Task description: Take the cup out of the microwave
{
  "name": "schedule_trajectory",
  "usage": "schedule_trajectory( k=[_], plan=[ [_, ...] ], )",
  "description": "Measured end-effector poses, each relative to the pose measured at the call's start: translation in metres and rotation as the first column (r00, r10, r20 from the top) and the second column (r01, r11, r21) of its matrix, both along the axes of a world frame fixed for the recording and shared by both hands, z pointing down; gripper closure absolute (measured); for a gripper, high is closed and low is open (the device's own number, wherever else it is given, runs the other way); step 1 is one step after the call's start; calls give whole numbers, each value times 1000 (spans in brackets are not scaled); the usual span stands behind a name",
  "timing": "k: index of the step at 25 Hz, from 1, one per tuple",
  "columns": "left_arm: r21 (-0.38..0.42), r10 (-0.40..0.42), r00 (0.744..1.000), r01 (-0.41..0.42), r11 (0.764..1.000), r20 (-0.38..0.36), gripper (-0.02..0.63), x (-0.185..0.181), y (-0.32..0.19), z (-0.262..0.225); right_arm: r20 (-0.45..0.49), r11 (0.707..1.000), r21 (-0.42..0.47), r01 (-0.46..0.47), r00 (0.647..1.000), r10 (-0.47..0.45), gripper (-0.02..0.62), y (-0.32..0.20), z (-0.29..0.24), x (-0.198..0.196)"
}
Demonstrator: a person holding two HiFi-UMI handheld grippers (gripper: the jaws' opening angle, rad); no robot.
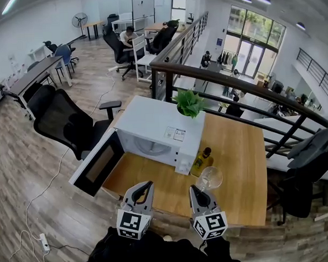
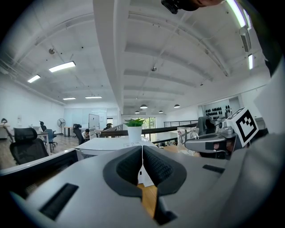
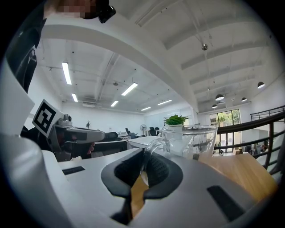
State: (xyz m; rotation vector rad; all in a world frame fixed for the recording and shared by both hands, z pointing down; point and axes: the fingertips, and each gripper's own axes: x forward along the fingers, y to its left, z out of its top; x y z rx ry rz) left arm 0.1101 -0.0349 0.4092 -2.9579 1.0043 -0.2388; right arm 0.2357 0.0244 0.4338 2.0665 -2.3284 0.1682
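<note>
The left gripper (image 1: 147, 186) is over the near edge of the table (image 1: 238, 167), left of centre. Its jaws are fully together, with nothing between the pads. It points level toward the microwave (image 1: 158, 128).

The right gripper (image 1: 196, 190) is beside it, also over the near edge. Its jaws are narrowed onto the handle of the cup (image 1: 210, 178), a clear glass cup with an open rim. The handle sits between the two pads, and the cup body projects beyond the fingertips. The cup is upright and appears empty.

The cup is outside the microwave, over the near half of the table. It is in front of the microwave's right front corner. Whether its base rests on the table cannot be told, because the gripper hides it.

A bottle (image 1: 202, 161) with yellow contents and a dark cap stands just beyond the cup. It is close beside the microwave's right front corner.

The microwave is white and occupies the far left part of the table. Its door (image 1: 99, 165) is swung fully open and reaches out past the table's left edge. The cavity shows a round turntable. A potted plant (image 1: 190, 103) stands on the microwave's top, at its far right corner.

A dark railing (image 1: 233, 79) runs behind the table's far edge. A black office chair (image 1: 61, 123) stands on the wooden floor to the left, and further desks and chairs stand beyond it.
</note>
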Motion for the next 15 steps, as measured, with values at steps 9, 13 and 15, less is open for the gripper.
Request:
schedule_trajectory(
  k=[9, 13, 15],
  plan=[
    [-5, -3, 1000, 3, 1000, 6, 580, 1, -1, 1, 5, 1000, 3, 2, 1000, -2, 577, -1, -3, 3],
    [-2, 1, 1000, -1, 1000, 4, 580, 4, 0, 0, 12, 1000, 0, 6, 1000, -6, 577, -2, -2, 4],
    [-6, 2, 1000, -2, 1000, 10, 580, 5, 0, 2, 15, 1000, -2, 8, 1000, -8, 577, -2, 0, 4]
  ],
)
